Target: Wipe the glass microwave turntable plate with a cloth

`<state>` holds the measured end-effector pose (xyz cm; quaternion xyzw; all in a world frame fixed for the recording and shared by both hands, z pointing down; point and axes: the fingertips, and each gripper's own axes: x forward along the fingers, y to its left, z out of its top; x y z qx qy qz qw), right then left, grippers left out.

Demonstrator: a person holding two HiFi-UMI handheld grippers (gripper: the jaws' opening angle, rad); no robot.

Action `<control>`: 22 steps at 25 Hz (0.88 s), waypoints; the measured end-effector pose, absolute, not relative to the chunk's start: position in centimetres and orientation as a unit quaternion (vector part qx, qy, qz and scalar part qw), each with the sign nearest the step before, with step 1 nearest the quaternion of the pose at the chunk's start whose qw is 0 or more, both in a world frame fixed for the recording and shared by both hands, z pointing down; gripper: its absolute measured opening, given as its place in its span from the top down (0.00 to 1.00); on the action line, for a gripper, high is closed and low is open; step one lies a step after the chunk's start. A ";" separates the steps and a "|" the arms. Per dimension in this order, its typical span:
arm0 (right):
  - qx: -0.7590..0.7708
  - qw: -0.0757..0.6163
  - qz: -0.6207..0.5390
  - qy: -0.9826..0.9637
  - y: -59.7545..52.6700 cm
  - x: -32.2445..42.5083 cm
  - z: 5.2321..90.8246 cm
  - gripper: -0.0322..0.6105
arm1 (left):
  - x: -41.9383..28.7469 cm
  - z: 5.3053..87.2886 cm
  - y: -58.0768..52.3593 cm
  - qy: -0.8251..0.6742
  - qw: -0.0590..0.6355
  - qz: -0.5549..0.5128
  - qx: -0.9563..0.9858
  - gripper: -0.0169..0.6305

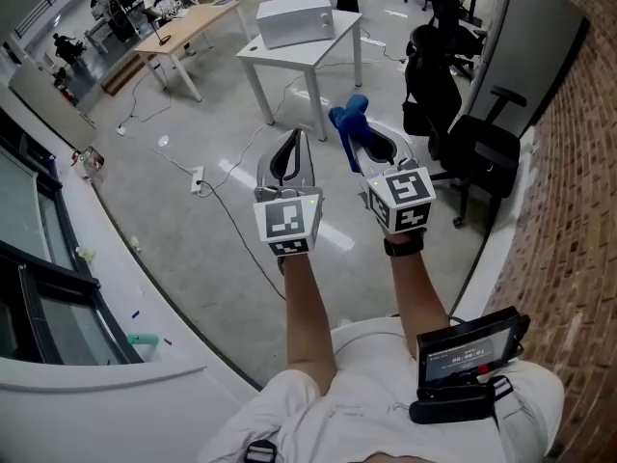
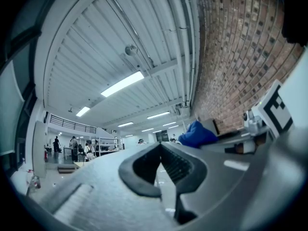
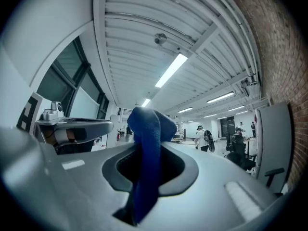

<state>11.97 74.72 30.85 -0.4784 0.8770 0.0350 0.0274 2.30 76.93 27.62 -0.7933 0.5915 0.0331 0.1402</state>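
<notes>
Both grippers are held out in front of me, above the floor. My right gripper point(image 1: 361, 139) is shut on a blue cloth point(image 1: 348, 114), which bunches up past its tips. In the right gripper view the blue cloth point(image 3: 146, 148) hangs down through the pinched jaws of the right gripper point(image 3: 147, 146). My left gripper point(image 1: 295, 139) is shut with nothing in it, and the left gripper point(image 2: 160, 147) shows its tips meeting. The cloth point(image 2: 194, 134) also shows there to the right. A white microwave point(image 1: 296, 19) stands on a white table point(image 1: 323, 54) ahead. No glass plate is visible.
Black office chairs point(image 1: 453, 114) stand right of the table, along a brick wall point(image 1: 578, 172). A wooden desk point(image 1: 183, 29) is at the far left. A power strip point(image 1: 198, 179) with cables lies on the floor. A curved white ledge point(image 1: 116, 258) runs along my left.
</notes>
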 end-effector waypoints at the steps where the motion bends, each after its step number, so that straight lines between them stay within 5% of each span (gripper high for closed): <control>1: -0.477 0.027 0.033 0.878 74.8 11.4 31.0 0.85 | 1.9 27.6 77.0 0.591 0.139 0.039 -0.793 0.97; 16: -0.439 0.023 0.023 0.898 69.5 9.4 34.4 0.85 | 0.4 31.1 70.4 0.602 0.098 0.047 -0.791 0.97; 22: -0.442 0.051 0.024 0.895 62.1 13.5 33.2 0.85 | 4.1 29.0 64.3 0.593 0.138 0.032 -0.793 0.97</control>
